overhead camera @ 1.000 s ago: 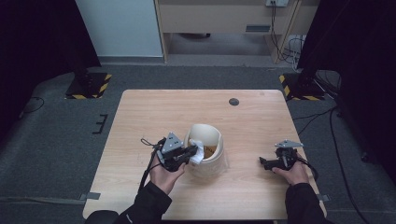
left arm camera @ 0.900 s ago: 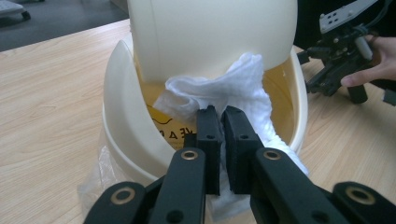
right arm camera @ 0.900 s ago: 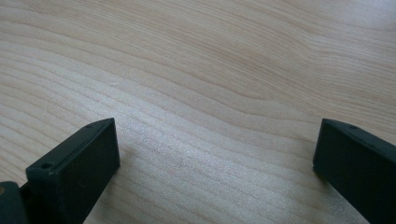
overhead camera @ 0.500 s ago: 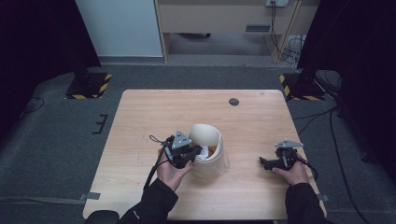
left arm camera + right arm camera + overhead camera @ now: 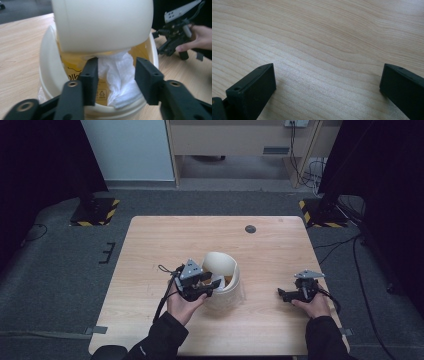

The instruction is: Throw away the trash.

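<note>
Item one: we record a cream plastic bin with a swing lid (image 5: 223,279), standing on the light wooden worktop (image 5: 165,245) a little left of centre and nearer the near edge. Inside, in the left gripper view, we see a crumpled white tissue (image 5: 120,75) lying against a yellow printed wrapper (image 5: 72,72), under the tilted lid.

Item two: left tongs (image 5: 214,285), held at the bin's mouth. A second ago they were pressed together; the jaws have just been opening and now stand apart, the tissue between them, with no pad pressing on it that we can make out. The hand has kept its place. The lid, upright before, now tips toward the far edge.

Item three: right tongs (image 5: 281,293), resting low near the near right corner, jaws wide apart over bare wood, unchanged from before.

Item four: small dark round disc (image 5: 250,229), near the far edge, well apart from the bin.

Open room: the far half and the left side of the worktop lie free; a clear strip lies between bin and right tongs.
</note>
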